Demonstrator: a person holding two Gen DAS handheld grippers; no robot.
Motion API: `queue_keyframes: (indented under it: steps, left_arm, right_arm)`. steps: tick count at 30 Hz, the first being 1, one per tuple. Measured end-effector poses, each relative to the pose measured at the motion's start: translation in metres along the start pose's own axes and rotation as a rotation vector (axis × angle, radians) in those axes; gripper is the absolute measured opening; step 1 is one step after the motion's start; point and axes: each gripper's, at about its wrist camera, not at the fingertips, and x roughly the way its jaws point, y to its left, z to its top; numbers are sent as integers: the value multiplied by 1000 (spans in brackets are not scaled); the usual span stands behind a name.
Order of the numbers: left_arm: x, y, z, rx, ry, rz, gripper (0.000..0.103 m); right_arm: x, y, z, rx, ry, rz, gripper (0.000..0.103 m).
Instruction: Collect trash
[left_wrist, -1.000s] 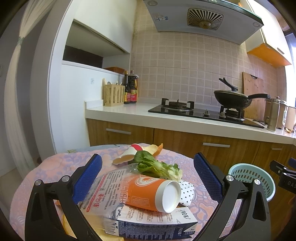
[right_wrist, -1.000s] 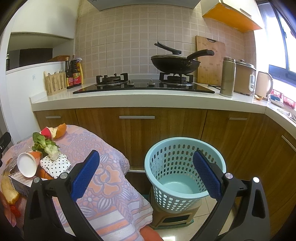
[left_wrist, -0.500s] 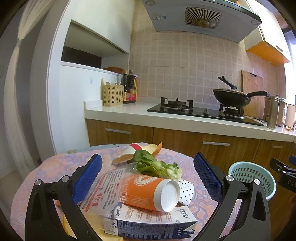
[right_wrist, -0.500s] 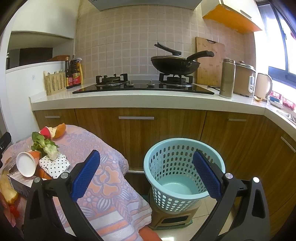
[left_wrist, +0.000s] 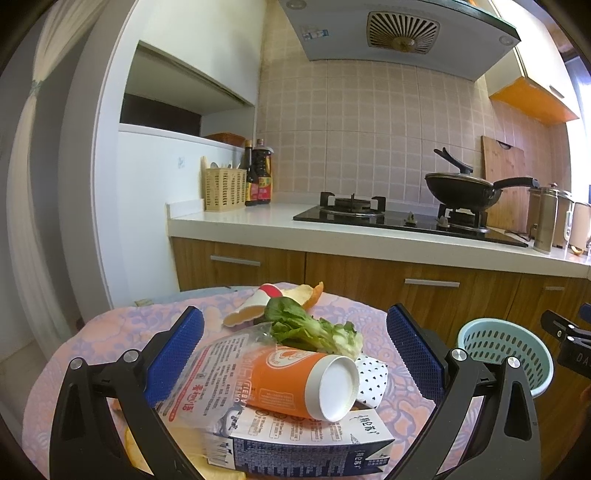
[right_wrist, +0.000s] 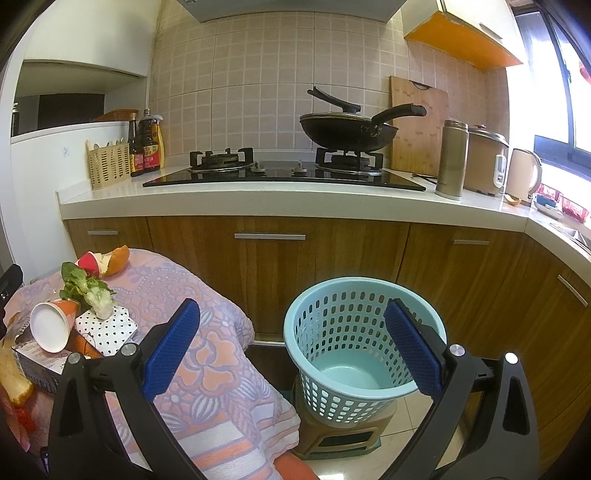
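A pile of trash lies on the table with the floral cloth (left_wrist: 110, 332): an orange paper cup (left_wrist: 295, 380) on its side atop a blue milk carton (left_wrist: 295, 443), a printed plastic wrapper (left_wrist: 218, 373), a green leafy vegetable (left_wrist: 310, 328), a dotted napkin (left_wrist: 373, 376), and a red-and-white cup with bread (left_wrist: 273, 299) behind. My left gripper (left_wrist: 295, 354) stands open around the orange cup, touching nothing. My right gripper (right_wrist: 295, 347) hangs open in front of the light blue basket (right_wrist: 362, 332), empty. The pile shows at the left of the right wrist view, orange cup (right_wrist: 51, 325) included.
The blue basket (left_wrist: 506, 354) stands on a small brown stool (right_wrist: 343, 432) on the floor right of the table. Wooden cabinets (right_wrist: 273, 266) and a white counter (right_wrist: 258, 199) with a hob, a black pan (right_wrist: 351, 129), bottles and a kettle run behind.
The left gripper has tilted slightly down and closer to the pile. The right gripper has barely shifted. Nothing was taken hold of.
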Motion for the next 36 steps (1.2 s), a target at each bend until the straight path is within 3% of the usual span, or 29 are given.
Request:
queue_keyframes:
  steps: [32, 36]
  left_arm:
    - [0, 1, 1, 0, -5, -5, 96]
    - [-2, -1, 7, 6, -3, 4, 96]
  right_arm:
    - [4, 4, -1, -1, 9, 12, 95]
    - [0, 3, 5, 2, -1, 35, 88]
